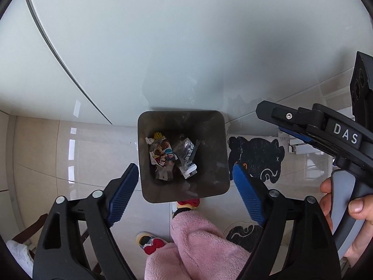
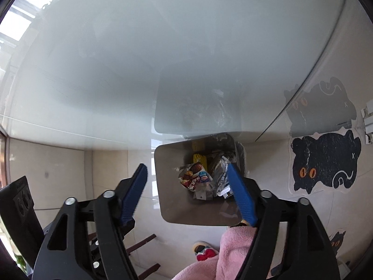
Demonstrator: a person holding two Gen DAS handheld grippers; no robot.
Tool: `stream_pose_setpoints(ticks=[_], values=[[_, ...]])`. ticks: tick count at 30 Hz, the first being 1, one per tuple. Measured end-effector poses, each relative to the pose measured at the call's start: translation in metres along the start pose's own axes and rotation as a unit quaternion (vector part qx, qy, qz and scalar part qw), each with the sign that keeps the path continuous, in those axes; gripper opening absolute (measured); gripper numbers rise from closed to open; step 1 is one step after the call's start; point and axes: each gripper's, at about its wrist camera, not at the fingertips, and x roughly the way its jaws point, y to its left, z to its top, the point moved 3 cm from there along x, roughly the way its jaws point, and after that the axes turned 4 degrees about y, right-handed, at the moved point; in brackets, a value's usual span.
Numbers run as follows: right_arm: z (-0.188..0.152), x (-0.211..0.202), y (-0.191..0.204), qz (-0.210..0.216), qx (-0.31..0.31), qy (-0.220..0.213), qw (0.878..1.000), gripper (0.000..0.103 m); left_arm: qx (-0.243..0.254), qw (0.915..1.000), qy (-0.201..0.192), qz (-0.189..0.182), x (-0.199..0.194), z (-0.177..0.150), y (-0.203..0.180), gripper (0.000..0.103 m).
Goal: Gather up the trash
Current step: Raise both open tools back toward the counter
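Note:
A dark square trash bin (image 1: 216, 177) stands on the tiled floor at the edge of a white glass table. It holds crumpled snack wrappers (image 1: 163, 156) and a clear plastic wrapper (image 1: 187, 156). My left gripper (image 1: 184, 170) is open and empty above the bin. The bin (image 2: 170, 193) and its wrappers (image 2: 194, 177) also show in the right wrist view. My right gripper (image 2: 187, 171) is open and empty over the bin. The right gripper's body shows at the right edge of the left wrist view.
The white glass table (image 1: 163, 46) fills the upper half of both views. Black cat-shaped mats (image 2: 324, 165) lie on the floor at right. The person's pink fleece legs (image 1: 200, 245) and slippers (image 1: 151, 241) are below the bin.

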Motion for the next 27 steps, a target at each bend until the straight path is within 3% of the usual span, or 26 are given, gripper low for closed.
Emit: stream_pose_setpoints(ticks=[3,14,21,27], values=[[-0.004,-0.033,0.006,0.004,0.006,-0.015,1.000,0.099,0.008,0.9998,-0.018,-0.003,-0.034,-0.001,-0.005,0.094],[-0.017,-0.207,0.034,0.005,-0.048,-0.136,0.990,0.100,0.061,0.9913,-0.116,-0.007,-0.183,0.000,-0.039,0.095],[0.018,-0.290,0.043,0.018,-0.058,-0.224,0.973,0.100,0.069,0.9785,-0.194,-0.016,-0.263,0.039,-0.047,0.095],[0.067,-0.319,0.051,0.038,-0.056,-0.251,0.965,0.100,0.082,0.9686,-0.234,-0.013,-0.295,0.092,-0.058,0.095]])
